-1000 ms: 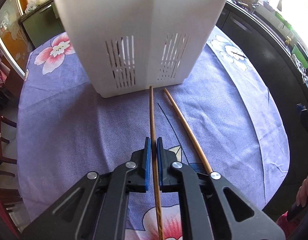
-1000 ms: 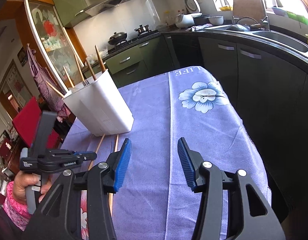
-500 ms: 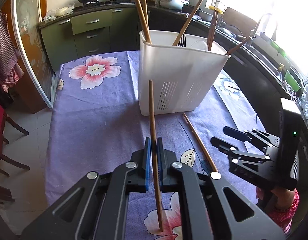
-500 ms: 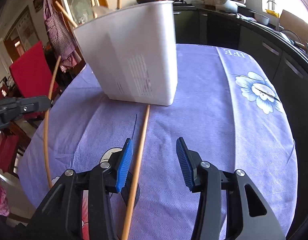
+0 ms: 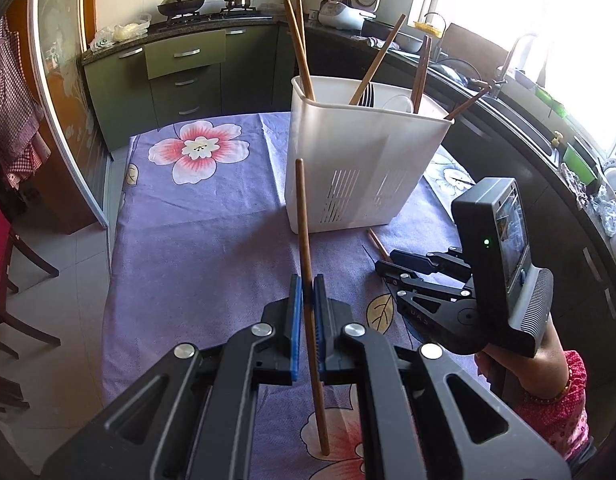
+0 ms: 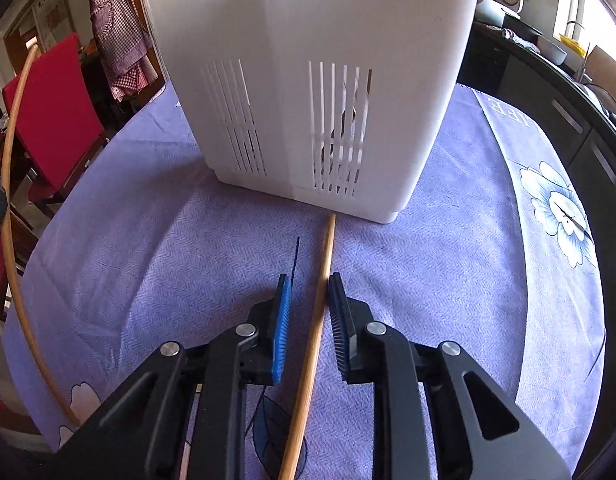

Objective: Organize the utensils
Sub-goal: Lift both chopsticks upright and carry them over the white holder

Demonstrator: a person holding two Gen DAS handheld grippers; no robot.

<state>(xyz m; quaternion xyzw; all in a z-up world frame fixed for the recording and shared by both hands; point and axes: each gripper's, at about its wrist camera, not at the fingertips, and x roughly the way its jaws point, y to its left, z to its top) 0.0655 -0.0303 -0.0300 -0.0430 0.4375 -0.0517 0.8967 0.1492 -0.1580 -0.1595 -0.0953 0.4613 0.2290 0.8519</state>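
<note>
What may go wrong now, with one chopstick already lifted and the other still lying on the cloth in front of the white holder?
1. The right gripper has just been closing around the lying chopstick, but a gap shows on the left pad's side; the stick may roll or slip out.
2. The left gripper grips the lifted chopstick near mid-length; it may pivot.
3. The white holder already holds leaning chopsticks, which may block insertion.

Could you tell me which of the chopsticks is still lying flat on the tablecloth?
The pale chopstick between the right gripper's jaws, pointing at the white holder. The left gripper holds another raised; the rest stand in the holder.
</note>
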